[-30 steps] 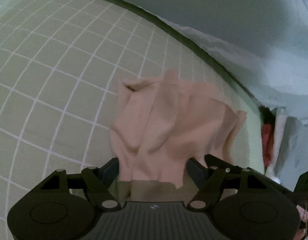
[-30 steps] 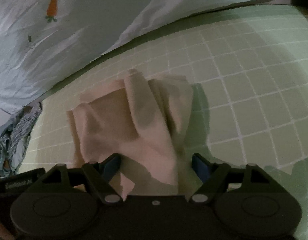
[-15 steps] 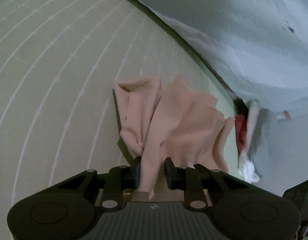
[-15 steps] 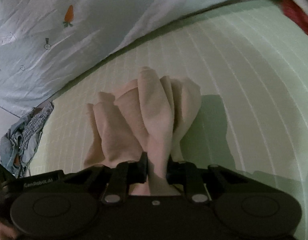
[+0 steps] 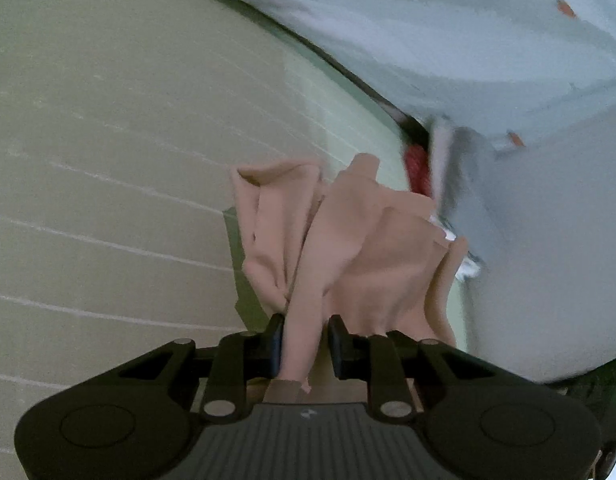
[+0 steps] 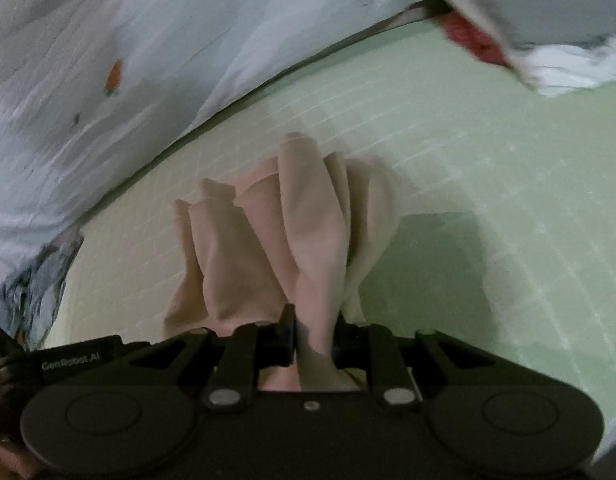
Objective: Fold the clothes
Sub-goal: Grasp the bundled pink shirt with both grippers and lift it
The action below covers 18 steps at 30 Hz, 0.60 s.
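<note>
Left claw [image 5: 306, 338]: jaws drawn narrow, clamped on a pinched ridge of the peach-pink soft knit garment [image 5: 348, 248]; a short tail of cloth pokes out behind the jaws.
Right claw [image 6: 314, 334]: jaws likewise narrow, gripping another gathered ridge of the same peach-pink garment [image 6: 292, 236].
Garment position: fans forward and away from each claw in loose vertical pleats, bunched rather than flat; it appears lifted, with its shadow cast on the pale green gridded mat [image 6: 488, 168] to the right in the right wrist view.
Key relation: both grip points sit at the near edge, and the cloth's long run goes straight ahead along the fingers. Neither claw looks nearer to it; both are already on it. Judgement: the next spread or fold depends on drawing the two grips apart sideways to flatten the pleats.
Far field: light blue sheet with small carrot print [image 6: 108, 60] borders the mat; a red and white cloth heap [image 5: 420, 168] lies at the mat's far edge.
Hidden/unclear: garment type, hems and far corners are lost in folds; motion blur probably hides whether the far end touches the mat.
</note>
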Available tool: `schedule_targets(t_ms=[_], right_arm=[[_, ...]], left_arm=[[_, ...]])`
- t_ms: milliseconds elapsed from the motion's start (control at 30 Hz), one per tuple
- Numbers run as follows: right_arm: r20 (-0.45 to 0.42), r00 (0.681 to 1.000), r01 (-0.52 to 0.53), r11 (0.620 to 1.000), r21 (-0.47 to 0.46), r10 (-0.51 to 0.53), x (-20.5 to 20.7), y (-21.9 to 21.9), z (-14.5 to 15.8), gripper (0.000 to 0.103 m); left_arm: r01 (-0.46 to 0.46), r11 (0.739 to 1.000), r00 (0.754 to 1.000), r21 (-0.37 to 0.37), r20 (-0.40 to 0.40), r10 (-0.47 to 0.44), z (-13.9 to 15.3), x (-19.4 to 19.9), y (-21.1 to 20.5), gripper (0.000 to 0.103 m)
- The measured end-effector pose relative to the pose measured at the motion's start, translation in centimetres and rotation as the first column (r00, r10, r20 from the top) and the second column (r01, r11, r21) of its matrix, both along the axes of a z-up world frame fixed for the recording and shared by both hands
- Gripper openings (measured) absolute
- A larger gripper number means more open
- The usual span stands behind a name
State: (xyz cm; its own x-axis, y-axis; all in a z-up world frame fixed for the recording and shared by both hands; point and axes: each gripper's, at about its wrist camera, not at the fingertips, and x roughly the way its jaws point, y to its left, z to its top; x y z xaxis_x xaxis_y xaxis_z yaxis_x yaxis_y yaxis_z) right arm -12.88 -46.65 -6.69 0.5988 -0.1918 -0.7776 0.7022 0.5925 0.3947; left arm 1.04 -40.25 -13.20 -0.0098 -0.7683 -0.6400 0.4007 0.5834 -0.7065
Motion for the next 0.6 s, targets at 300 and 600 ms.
schedule_targets(t_ms=[300,600], right_arm=[[0.123,0.976,0.174,0.984,0.05,-0.179,-7.7,-10.0,0.9,0.017],[0.213,0.969,0.146,0.984,-0.099,-0.122,-10.9,-29.1,3.9,0.017]], left_arm=[[0.046,0.997,0.997,-0.068,0.058,-0.042,3.3,-3.1,-11.4,0.024],[-0.005,0.978,0.992,-0.208,0.12,0.031,7.2,-8.3,-29.5,0.02]])
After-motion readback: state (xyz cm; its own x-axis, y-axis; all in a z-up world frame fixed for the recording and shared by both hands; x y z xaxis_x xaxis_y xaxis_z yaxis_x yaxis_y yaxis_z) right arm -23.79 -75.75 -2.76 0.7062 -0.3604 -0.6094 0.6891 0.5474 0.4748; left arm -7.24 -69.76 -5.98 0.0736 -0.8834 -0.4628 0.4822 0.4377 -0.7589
